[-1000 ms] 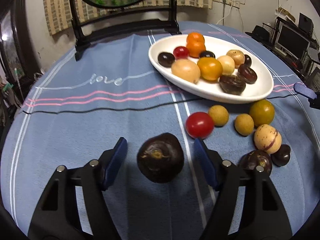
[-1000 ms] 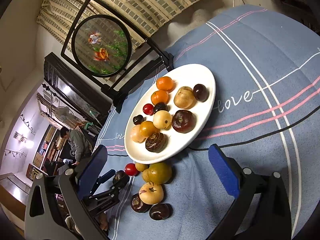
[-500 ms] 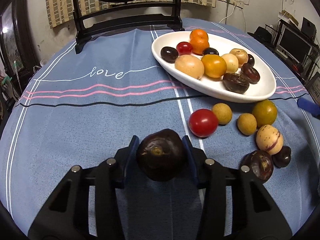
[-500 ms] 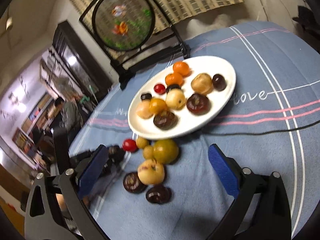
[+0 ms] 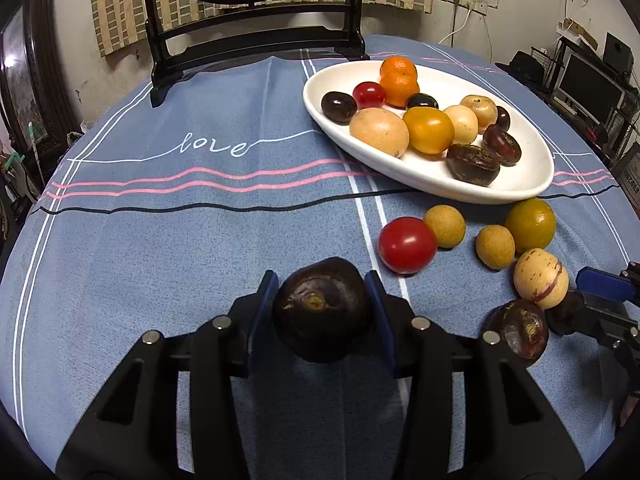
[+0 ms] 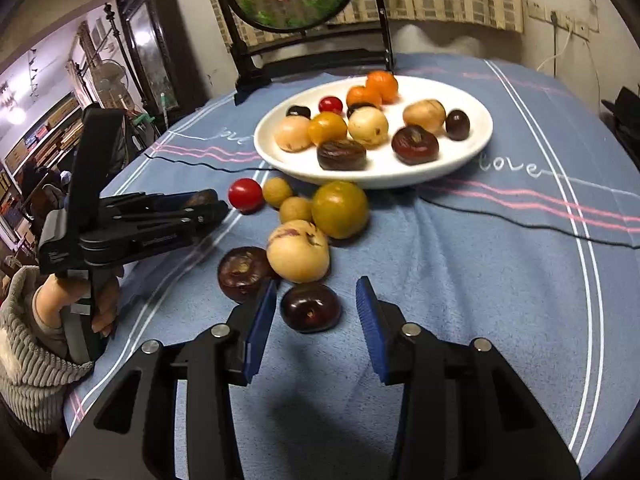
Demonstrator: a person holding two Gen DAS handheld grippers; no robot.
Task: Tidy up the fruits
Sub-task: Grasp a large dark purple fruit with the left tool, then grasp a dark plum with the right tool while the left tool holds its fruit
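Observation:
My left gripper (image 5: 322, 304) is shut on a large dark purple fruit (image 5: 322, 316) and holds it above the blue cloth. A white oval plate (image 5: 532, 176) at the back right holds several fruits. Loose fruits lie in front of it: a red tomato (image 5: 407, 245), two small tan fruits, a green-yellow fruit (image 5: 531, 225) and a cream striped fruit (image 5: 541, 278). My right gripper (image 6: 316, 306) is open, its fingers on either side of a small dark plum (image 6: 310, 307) on the cloth. A dark purple fruit (image 6: 240, 274) lies just left of it.
A black framed round screen (image 5: 256, 36) stands at the back of the table. A thin black cable (image 6: 520, 220) runs across the cloth in front of the plate. The left gripper and the hand holding it (image 6: 132, 224) are at the left in the right wrist view.
My left gripper closed on the large dark fruit and lifted it slightly. My right gripper came down and forward so its open fingers now flank the small dark plum.

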